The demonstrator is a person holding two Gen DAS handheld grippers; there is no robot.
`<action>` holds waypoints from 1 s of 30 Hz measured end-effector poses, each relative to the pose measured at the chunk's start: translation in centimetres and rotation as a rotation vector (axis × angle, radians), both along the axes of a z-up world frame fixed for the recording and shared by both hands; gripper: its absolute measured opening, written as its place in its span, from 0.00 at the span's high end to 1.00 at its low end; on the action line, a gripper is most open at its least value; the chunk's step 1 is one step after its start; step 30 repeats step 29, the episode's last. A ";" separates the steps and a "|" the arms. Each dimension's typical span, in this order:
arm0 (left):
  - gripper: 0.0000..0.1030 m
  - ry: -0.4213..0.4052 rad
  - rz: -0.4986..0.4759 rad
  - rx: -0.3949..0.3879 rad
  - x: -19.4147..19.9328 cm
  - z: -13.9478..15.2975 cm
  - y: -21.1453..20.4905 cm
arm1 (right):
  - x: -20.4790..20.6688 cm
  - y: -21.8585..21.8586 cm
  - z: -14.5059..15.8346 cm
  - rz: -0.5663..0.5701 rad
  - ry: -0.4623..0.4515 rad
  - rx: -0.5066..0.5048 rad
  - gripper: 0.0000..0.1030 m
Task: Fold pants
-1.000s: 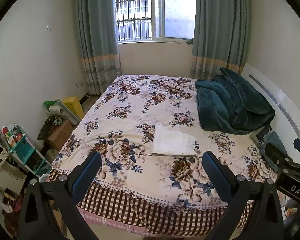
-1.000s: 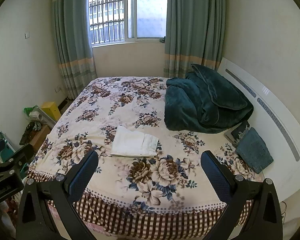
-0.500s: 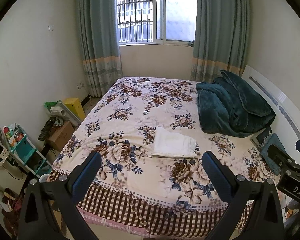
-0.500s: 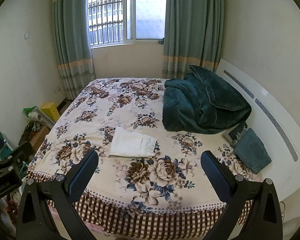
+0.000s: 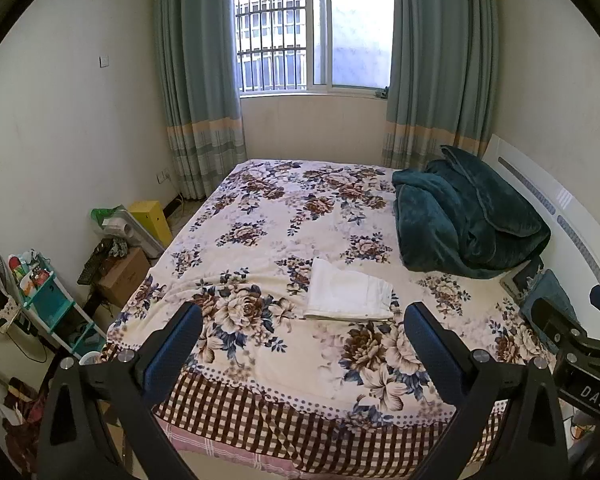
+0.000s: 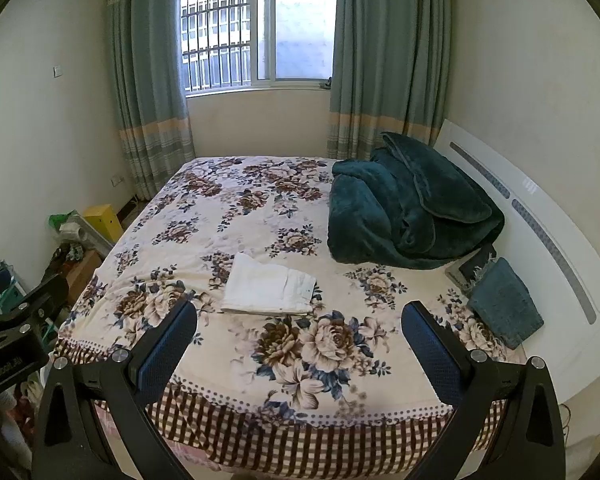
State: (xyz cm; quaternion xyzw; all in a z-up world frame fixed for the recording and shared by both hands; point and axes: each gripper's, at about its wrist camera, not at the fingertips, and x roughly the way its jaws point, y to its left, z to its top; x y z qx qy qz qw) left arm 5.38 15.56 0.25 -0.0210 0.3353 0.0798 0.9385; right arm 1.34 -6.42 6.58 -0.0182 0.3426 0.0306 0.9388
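Observation:
White pants (image 5: 348, 292) lie folded into a flat rectangle on the flowered bedspread (image 5: 268, 232), near the bed's front half; they also show in the right wrist view (image 6: 270, 290). My left gripper (image 5: 304, 344) is open and empty, held back from the bed's front edge, well short of the pants. My right gripper (image 6: 300, 342) is open and empty too, also back from the front edge. Part of the right gripper's body (image 5: 580, 356) shows at the right of the left wrist view.
A dark green blanket (image 5: 464, 224) is heaped at the bed's right by the white headboard (image 6: 540, 224). A folded blue-grey cloth (image 6: 504, 304) lies near it. Boxes, a yellow bin (image 5: 152, 220) and a teal shelf (image 5: 48, 300) stand on the floor at left.
Both grippers have drawn back and tilted slightly up from the bed; the pants look smaller and lower in view. The pants have not moved.

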 end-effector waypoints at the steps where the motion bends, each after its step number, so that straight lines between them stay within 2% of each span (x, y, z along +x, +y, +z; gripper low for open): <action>1: 0.00 0.000 0.001 -0.001 0.0 0.1 0.1 | 0.0 0.1 0.0 -0.001 0.000 0.000 0.00; 30: 0.00 -0.032 -0.019 0.022 -1.0 0.8 0.0 | -0.7 0.1 0.1 0.009 -0.002 0.006 0.00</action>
